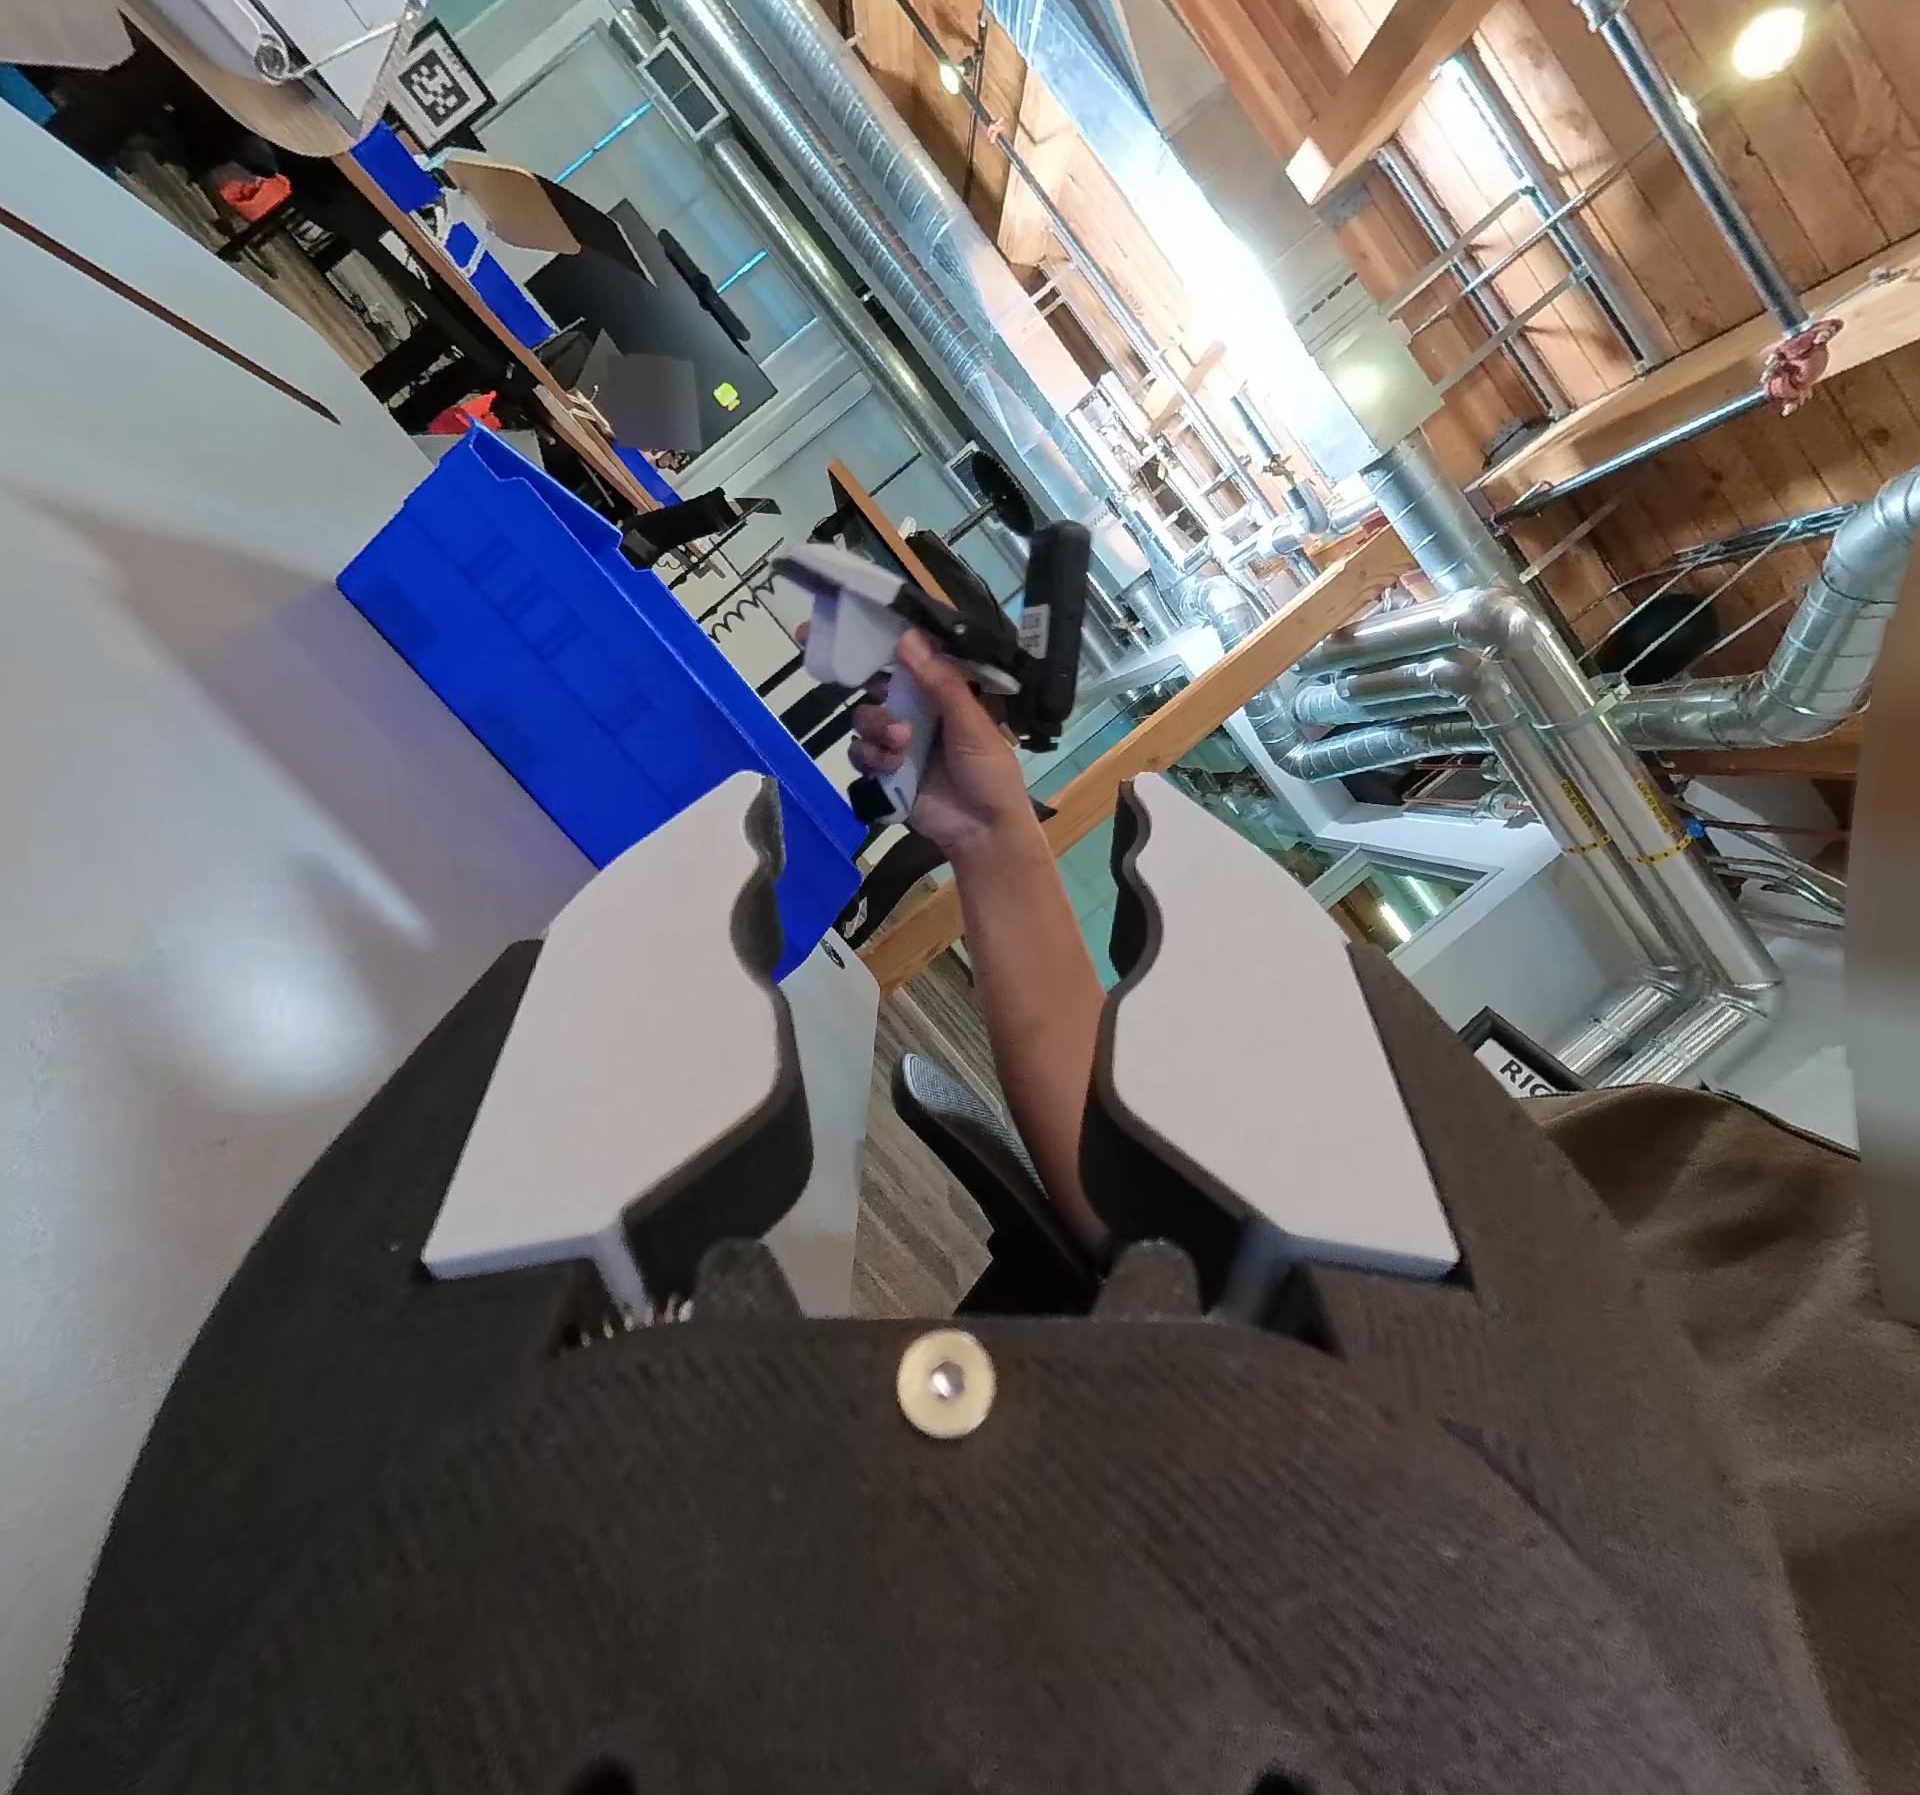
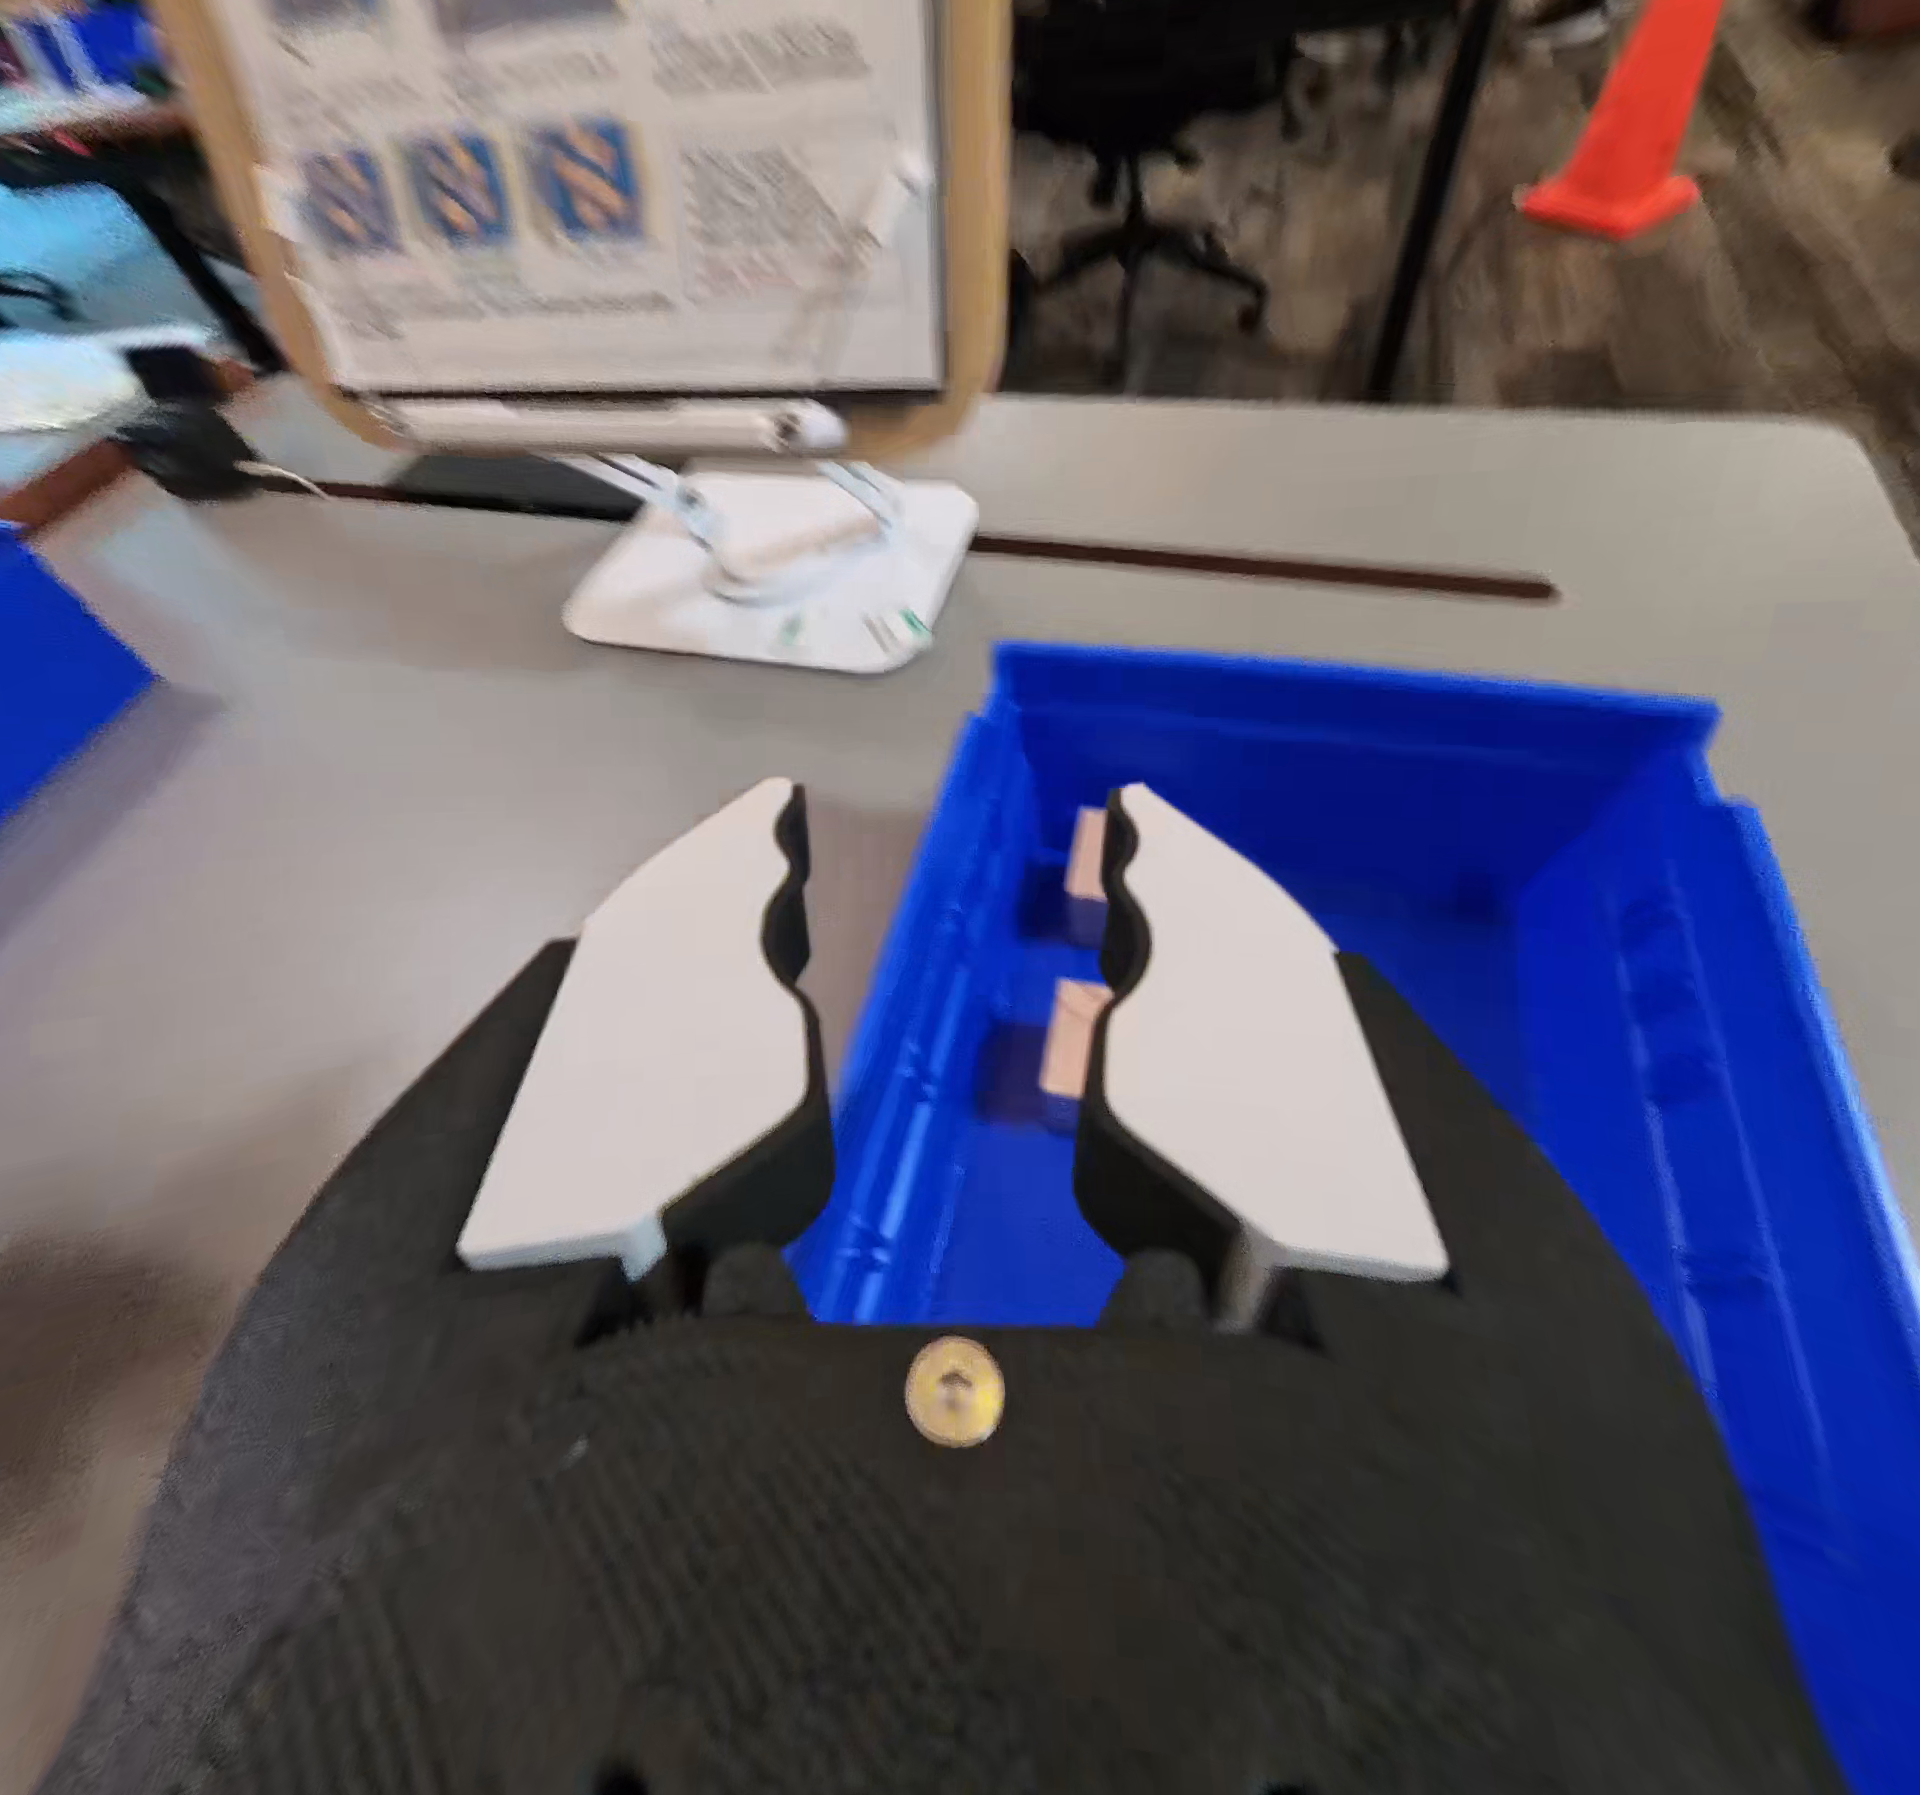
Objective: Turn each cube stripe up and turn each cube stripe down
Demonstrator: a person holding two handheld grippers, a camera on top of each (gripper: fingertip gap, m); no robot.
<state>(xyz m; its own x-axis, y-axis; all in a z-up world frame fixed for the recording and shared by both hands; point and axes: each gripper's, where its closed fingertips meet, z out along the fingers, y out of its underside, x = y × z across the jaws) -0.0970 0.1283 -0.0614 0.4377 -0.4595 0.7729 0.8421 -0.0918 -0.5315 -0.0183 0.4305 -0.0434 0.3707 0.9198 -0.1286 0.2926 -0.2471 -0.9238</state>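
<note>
In the right wrist view a blue bin [image 2: 1600, 966] sits on the grey table [image 2: 416, 810]. Two cubes lie inside it, one farther [image 2: 1086, 862] and one nearer [image 2: 1065, 1044], each partly hidden behind my right finger. They show a pale face and blue sides; no stripe is clear. My right gripper [image 2: 954, 800] is open and empty, above the bin's left wall. My left gripper [image 1: 945, 795] is open and empty, tilted up toward the ceiling. In the left wrist view the right gripper [image 1: 894, 623] shows farther off in a hand, above the bin [image 1: 582, 685].
An instruction board [image 2: 603, 135] on a white stand [image 2: 769, 582] stands at the table's back. Another blue bin [image 2: 52, 665] sits at the left edge. An orange cone [image 2: 1642, 83] and office chairs stand on the floor beyond. My arm and brown sleeve [image 1: 1714, 1330] show at the right.
</note>
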